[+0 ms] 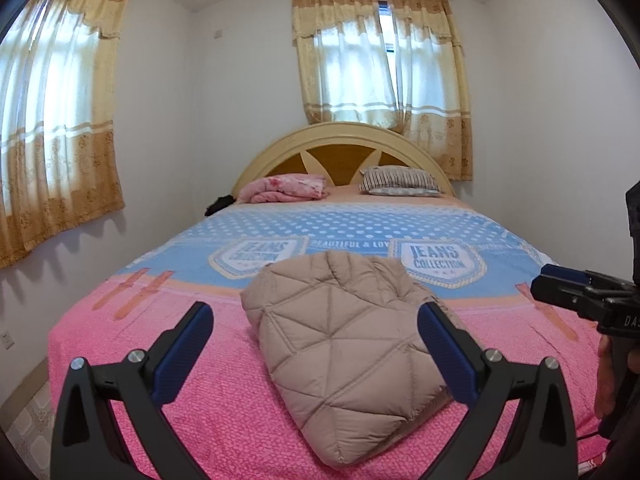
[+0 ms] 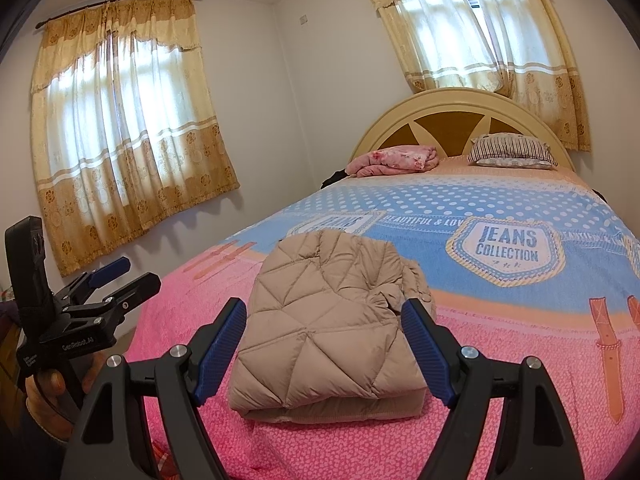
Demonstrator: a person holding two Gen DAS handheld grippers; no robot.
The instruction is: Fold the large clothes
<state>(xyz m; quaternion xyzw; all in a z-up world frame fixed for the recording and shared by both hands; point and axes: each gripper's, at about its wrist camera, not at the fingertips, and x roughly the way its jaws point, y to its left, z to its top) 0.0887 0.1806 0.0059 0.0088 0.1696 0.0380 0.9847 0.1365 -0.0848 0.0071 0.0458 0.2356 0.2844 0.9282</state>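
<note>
A beige quilted puffer jacket (image 1: 344,344) lies folded into a compact bundle on the pink end of the bed; it also shows in the right wrist view (image 2: 328,320). My left gripper (image 1: 316,320) is open and empty, held just short of the jacket with its blue-padded fingers either side of it. My right gripper (image 2: 324,320) is open and empty too, in front of the jacket's folded edge. The right gripper shows at the right edge of the left wrist view (image 1: 560,284). The left gripper shows at the left of the right wrist view (image 2: 120,276).
The bed (image 1: 160,360) has a pink and blue "Jeans Collection" cover. A folded pink blanket (image 1: 284,188) and a striped pillow (image 1: 400,180) lie by the rounded headboard (image 1: 340,140). Curtained windows are on the left wall and behind the bed. Floor runs along the bed's left side.
</note>
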